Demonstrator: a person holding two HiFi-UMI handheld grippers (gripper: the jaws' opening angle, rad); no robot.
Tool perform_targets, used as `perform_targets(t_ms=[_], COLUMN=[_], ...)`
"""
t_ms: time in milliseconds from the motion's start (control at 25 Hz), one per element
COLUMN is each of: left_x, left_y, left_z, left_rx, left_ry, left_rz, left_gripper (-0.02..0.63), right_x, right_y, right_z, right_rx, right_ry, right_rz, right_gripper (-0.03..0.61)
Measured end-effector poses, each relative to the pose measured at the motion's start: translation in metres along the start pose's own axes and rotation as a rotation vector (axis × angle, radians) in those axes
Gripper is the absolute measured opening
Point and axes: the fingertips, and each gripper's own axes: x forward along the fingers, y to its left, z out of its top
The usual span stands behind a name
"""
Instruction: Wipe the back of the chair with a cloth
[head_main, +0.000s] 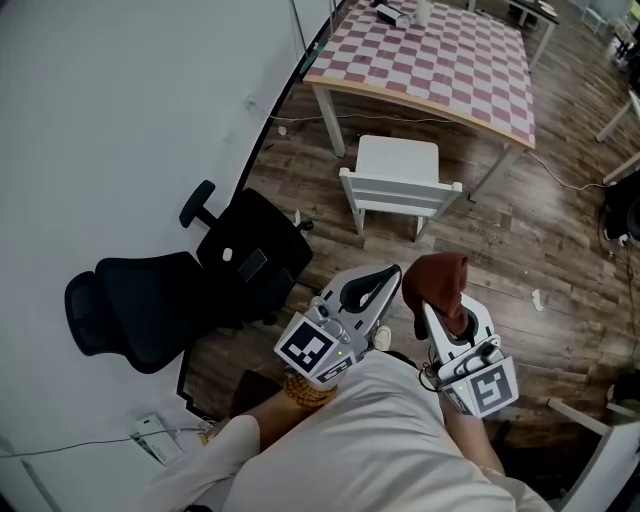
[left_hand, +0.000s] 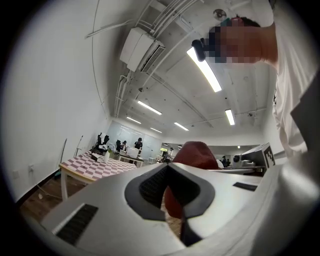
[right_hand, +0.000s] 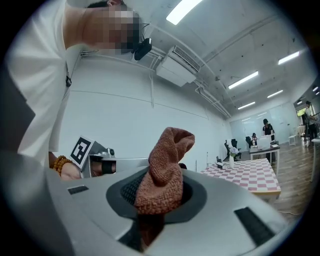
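Nearest, in front of the person's chest: both grippers are held level, side by side and not touching.
- Left gripper (head_main: 375, 283): jaws closed together with nothing between them.
- Right gripper (head_main: 437, 305): jaws clamped on the cloth (head_main: 438, 275). It is a reddish-brown terry rag, bunched, standing up above the jaw tips, with a short tail below.

Farther out on the floor (head_main: 520, 230):
- A black chair (head_main: 170, 290) stands at the floor's left edge, close against the wall (head_main: 120, 120).
- Ahead, a white chair (head_main: 398, 180) stands just before the near edge of the checked table (head_main: 430, 60), its slatted back turned toward the person.

The cloth is well apart from both chairs.

Progress, as judged:
- Done: the cloth is gripped and ready.
- Not done: no chair back has been touched, so wiping has not begun.
- Which chair is meant cannot be told; the white one lies straight ahead and the black one off to the left.
- Left to do: carry the cloth to the back, press it on, and sweep across the whole back.
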Motion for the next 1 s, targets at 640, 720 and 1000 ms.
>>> perform_targets(t_ms=[640, 720, 1000], left_x=[0.080, 0.092, 0.124], left_y=[0.150, 0.175, 0.250], left_z=[0.009, 0.015, 0.035], left_rx=[-0.015, -0.015, -0.001], left_ry=[0.002, 0.007, 0.020], left_rz=[-0.031, -0.035, -0.056], left_gripper=[0.012, 0.012, 0.012], right_x=[0.140, 0.164, 0.238], right_y=[-0.097, -0.111, -0.154], right_z=[0.007, 0.010, 0.022], right_rx=[0.023, 0.020, 0.004], right_ry=[0.003, 0.006, 0.002], right_rz=[-0.081, -0.085, -0.117], right_gripper=[0.087, 0.087, 0.087])
